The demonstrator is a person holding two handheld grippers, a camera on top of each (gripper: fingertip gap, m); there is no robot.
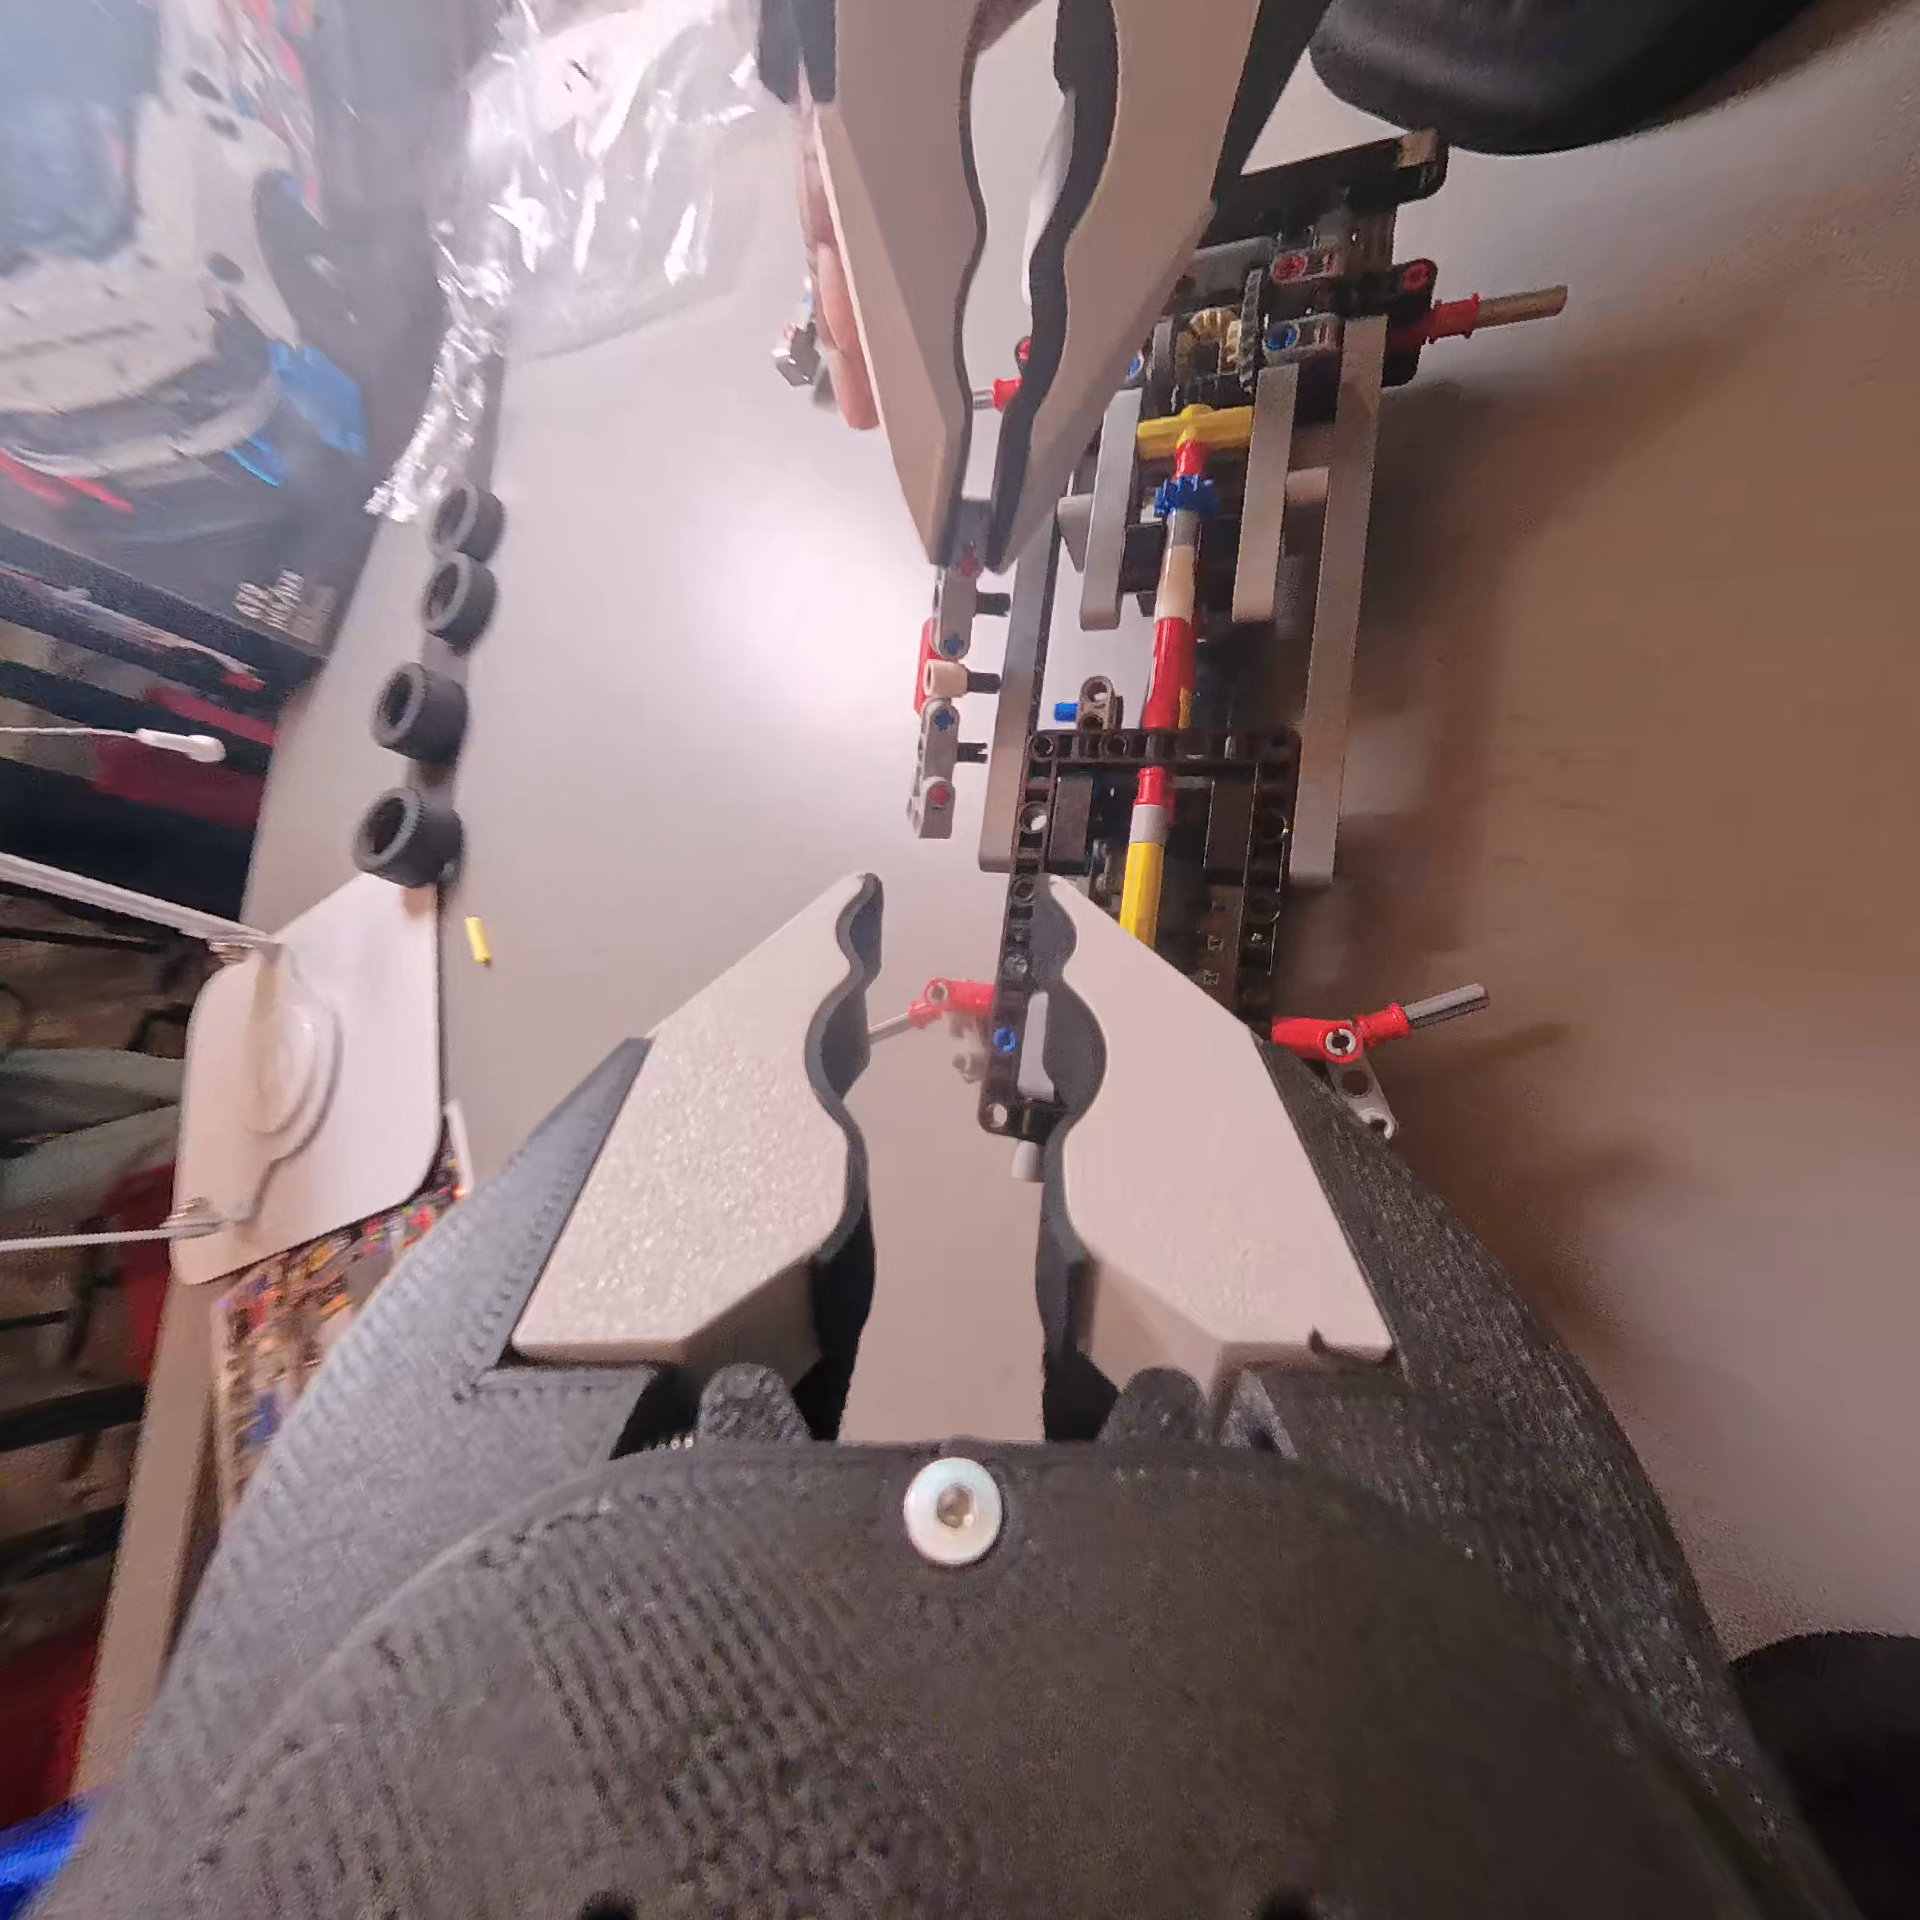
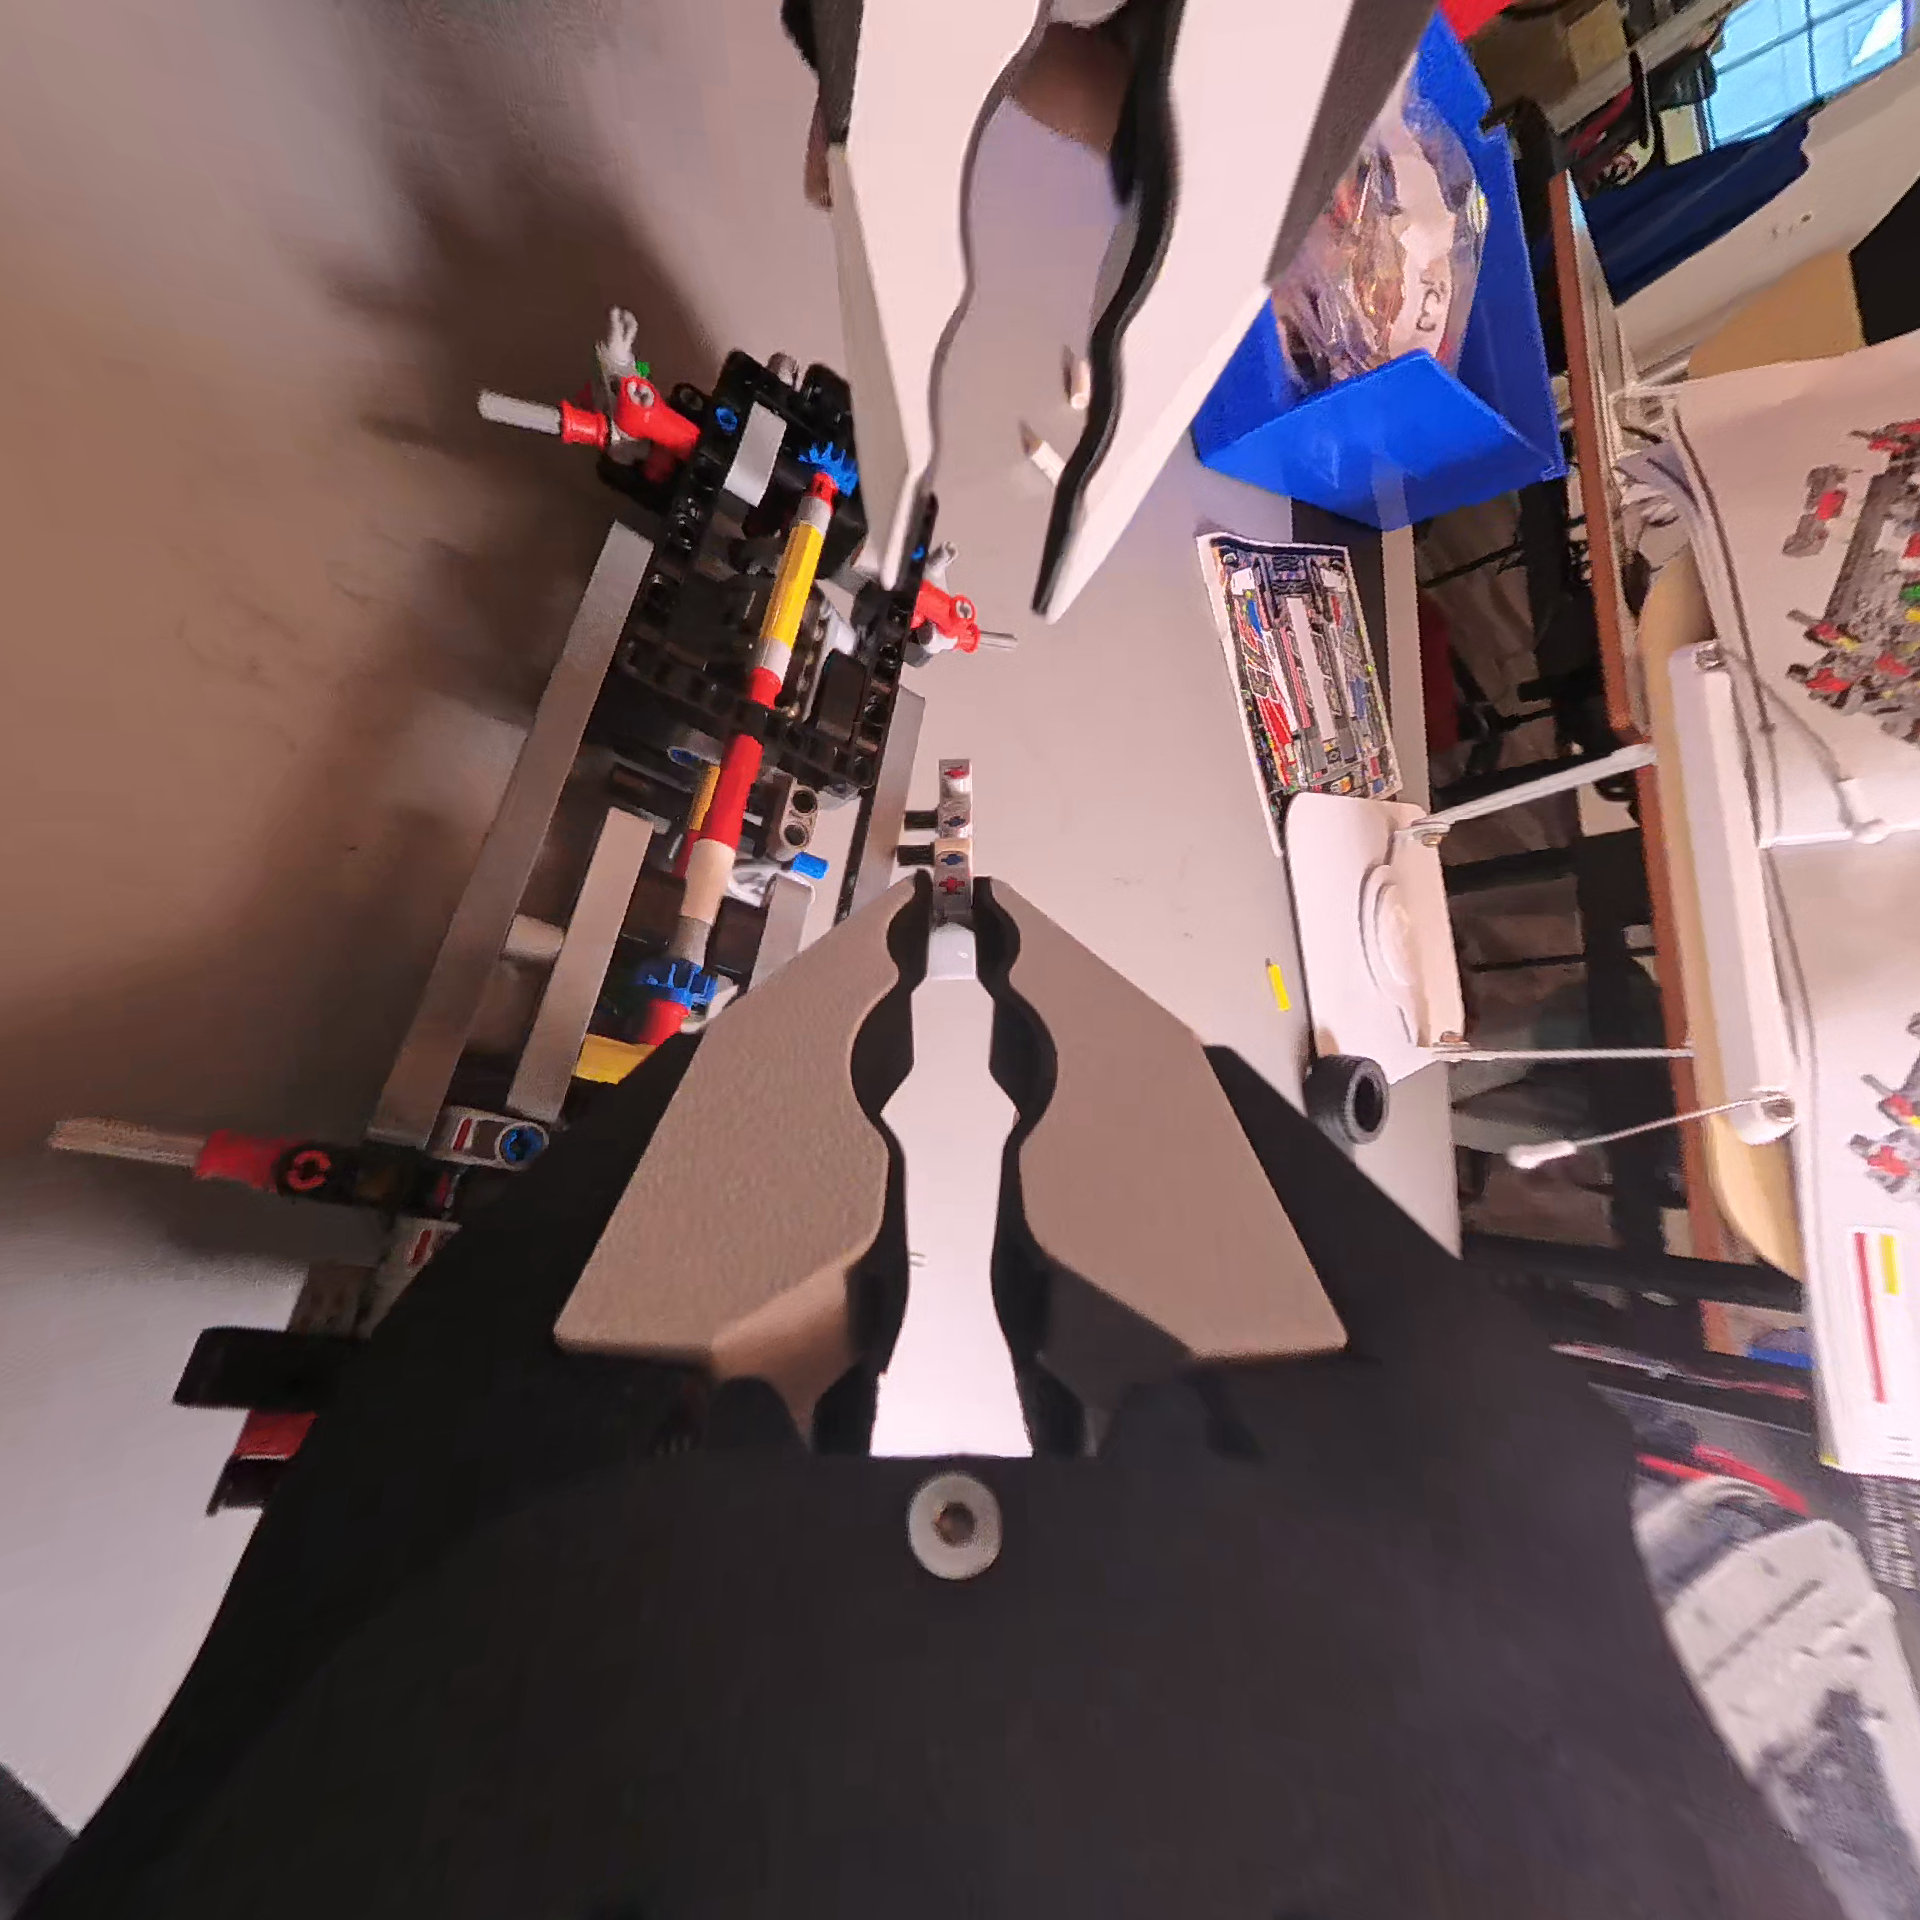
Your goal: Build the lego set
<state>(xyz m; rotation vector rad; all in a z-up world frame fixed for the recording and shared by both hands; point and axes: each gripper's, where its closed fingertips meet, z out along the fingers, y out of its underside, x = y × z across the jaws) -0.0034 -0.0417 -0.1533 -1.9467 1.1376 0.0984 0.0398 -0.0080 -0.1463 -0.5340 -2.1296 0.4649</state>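
A half-built lego chassis (image 1: 1174,665) lies on the pale table (image 1: 675,623), black frame, grey side beams, a red-and-yellow shaft along its middle. Just beside its long edge, the right gripper (image 2: 951,883) pinches a small grey pin-studded beam (image 2: 953,831). At the chassis end, the left gripper (image 1: 961,894) stands spread around the black frame edge. Four black tyres (image 1: 431,686) sit well apart from the chassis.

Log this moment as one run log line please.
left gripper: open at chassis end | right gripper: shut on grey beam beside chassis | four tyres: loose on table
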